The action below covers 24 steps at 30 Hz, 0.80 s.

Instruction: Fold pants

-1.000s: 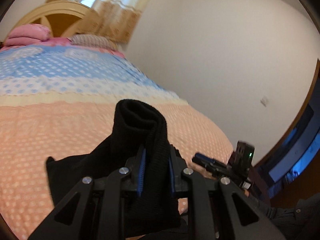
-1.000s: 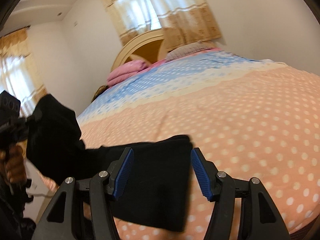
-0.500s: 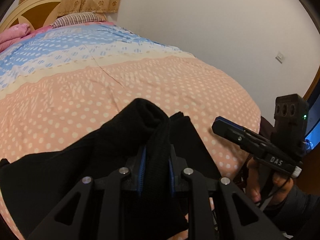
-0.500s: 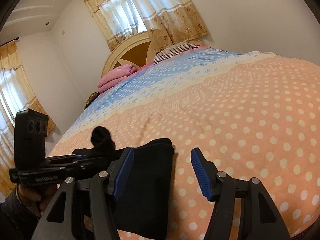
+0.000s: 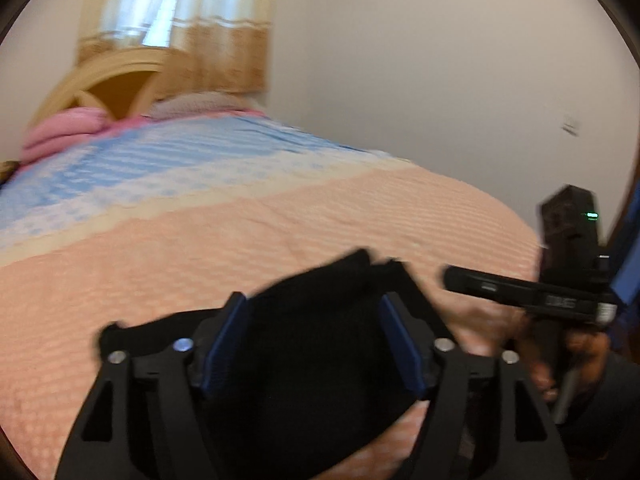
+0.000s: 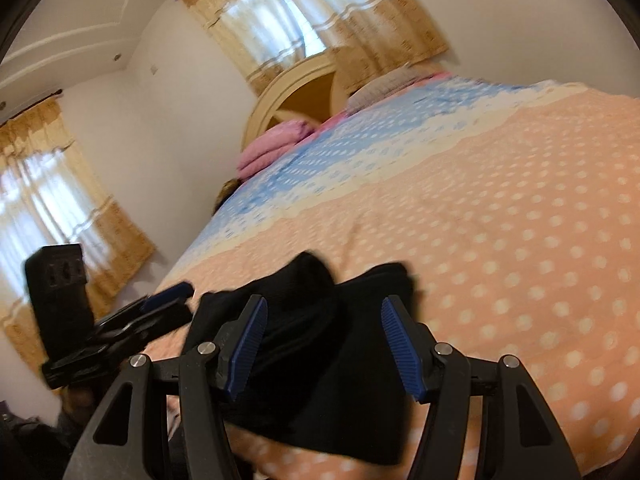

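Note:
The black pants (image 5: 316,336) lie folded in a heap on the near edge of the bed, on the peach dotted cover (image 5: 240,240). My left gripper (image 5: 312,344) is open, its blue pads either side of the pants, holding nothing. In the right wrist view the pants (image 6: 324,340) lie just beyond my right gripper (image 6: 324,344), which is open and empty. The left gripper (image 6: 132,324) shows there at the left of the pants. The right gripper (image 5: 520,288) shows in the left wrist view at the right of the pants.
The bed runs away to a wooden headboard (image 6: 296,92) with pink folded bedding (image 6: 272,148) and a pillow (image 6: 384,84). Curtained windows (image 6: 312,12) are behind it. A white wall (image 5: 440,80) stands to the right of the bed.
My left gripper has opened and let go of the pants, which now lie on the bed. The right gripper stays open and has shifted slightly over the pants.

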Available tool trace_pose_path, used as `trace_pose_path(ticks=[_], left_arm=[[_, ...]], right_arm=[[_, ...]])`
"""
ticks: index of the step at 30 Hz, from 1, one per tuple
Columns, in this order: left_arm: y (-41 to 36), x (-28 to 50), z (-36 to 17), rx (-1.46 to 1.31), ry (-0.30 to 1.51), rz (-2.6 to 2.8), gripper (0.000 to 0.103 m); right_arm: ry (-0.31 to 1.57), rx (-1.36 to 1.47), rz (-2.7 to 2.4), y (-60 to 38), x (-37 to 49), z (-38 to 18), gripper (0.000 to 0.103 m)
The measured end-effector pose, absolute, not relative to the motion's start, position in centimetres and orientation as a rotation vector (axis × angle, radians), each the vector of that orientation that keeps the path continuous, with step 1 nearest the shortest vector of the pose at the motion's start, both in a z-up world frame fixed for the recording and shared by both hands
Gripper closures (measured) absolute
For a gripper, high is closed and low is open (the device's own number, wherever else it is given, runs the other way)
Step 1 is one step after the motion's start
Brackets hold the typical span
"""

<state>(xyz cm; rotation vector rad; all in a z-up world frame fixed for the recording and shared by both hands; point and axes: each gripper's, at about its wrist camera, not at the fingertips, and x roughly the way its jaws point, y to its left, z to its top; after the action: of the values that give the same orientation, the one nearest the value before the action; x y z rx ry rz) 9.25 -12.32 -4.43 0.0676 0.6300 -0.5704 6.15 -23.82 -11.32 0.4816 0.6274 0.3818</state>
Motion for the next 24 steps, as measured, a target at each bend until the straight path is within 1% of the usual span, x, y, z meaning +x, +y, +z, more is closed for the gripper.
trace_pose_path(ticks=[2,3,6,9,18,23,24], left_arm=[[-10.7,9.8,-5.0,0.088,0.612,-0.473,0.022],[-10.1,10.0,-5.4,0.102,0.614,-0.421,0.021],[-8.6,10.7,-6.9,0.108,0.647,-0.338,0.021],[-7.7,11.3,-8.1,0.082,0.678,-0.315,0.021],[-7.0,11.0,-8.9,0.081,0.688,-0.297,0.021],[-6.9,11.1,-9.0,0.067,0.69,-0.3,0.021],[-6.9,11.1,-9.1,0.064,0.69,-0.3,0.021]], right_arm=[[0.68,0.47,0.397,-22.4,6.8,-11.5,0.042],[0.7,0.466,0.397,-22.0,7.1,-11.6,0.042],[0.759,0.46,0.386,-20.8,7.9,-12.0,0.042],[0.799,0.513,0.38,-20.5,8.6,-12.4,0.042],[0.886,0.608,0.341,-20.1,10.2,-11.7,0.042],[0.976,0.515,0.298,-18.9,11.0,-12.0,0.042],[0.996,0.511,0.304,-18.6,11.1,-12.4,0.051]])
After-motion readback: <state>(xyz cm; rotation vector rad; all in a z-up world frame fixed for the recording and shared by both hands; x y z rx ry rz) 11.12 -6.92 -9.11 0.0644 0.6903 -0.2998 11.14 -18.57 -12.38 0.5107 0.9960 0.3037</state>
